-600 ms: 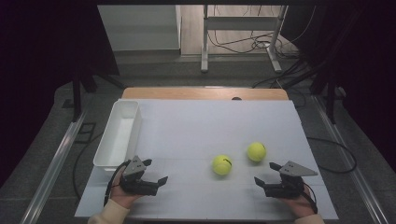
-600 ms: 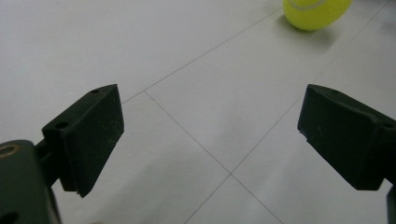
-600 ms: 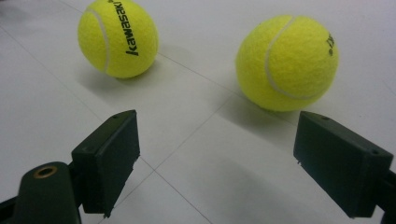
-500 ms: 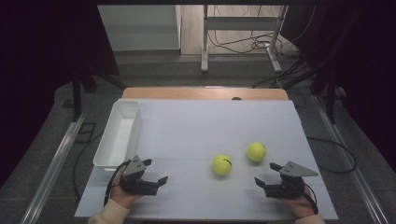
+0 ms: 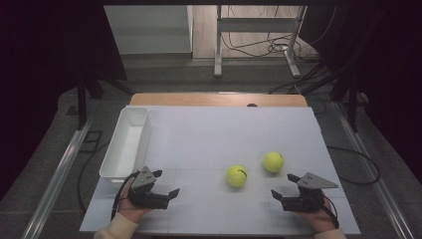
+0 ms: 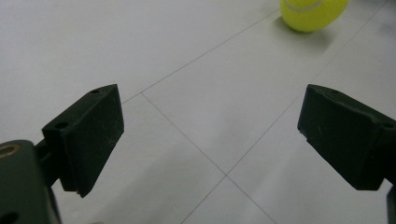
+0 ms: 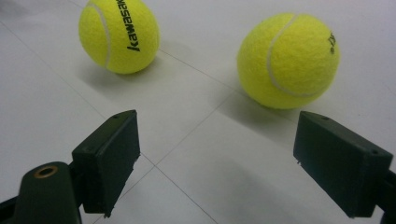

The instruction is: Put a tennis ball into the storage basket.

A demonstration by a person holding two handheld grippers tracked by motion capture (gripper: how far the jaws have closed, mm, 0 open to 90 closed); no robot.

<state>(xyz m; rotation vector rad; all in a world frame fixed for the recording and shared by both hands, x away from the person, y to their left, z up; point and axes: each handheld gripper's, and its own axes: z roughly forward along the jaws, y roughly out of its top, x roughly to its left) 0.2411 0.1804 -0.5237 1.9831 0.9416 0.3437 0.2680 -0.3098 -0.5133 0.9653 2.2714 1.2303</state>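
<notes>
Two yellow tennis balls lie on the white table top [image 5: 209, 134]: one near the middle front [image 5: 237, 176], the other [image 5: 273, 162] a little right of it and farther back. My left gripper [image 5: 166, 183] rests at the front left, held by a hand, jaws open and empty, pointing right. In the left gripper view its gripper [image 6: 212, 112] is open over bare table, with a ball [image 6: 313, 11] far off at the top right. My right gripper [image 5: 282, 185] sits at the front right, open and empty. The right gripper view shows its gripper [image 7: 217, 135] facing both balls, the lettered one [image 7: 119, 35] left and the other [image 7: 288, 60] right.
A long white bin [image 5: 127, 144] stands along the table's left edge, just behind my left gripper. A wooden strip [image 5: 219, 99] borders the far edge. Beyond it are a table frame and cables on the floor [image 5: 259, 45].
</notes>
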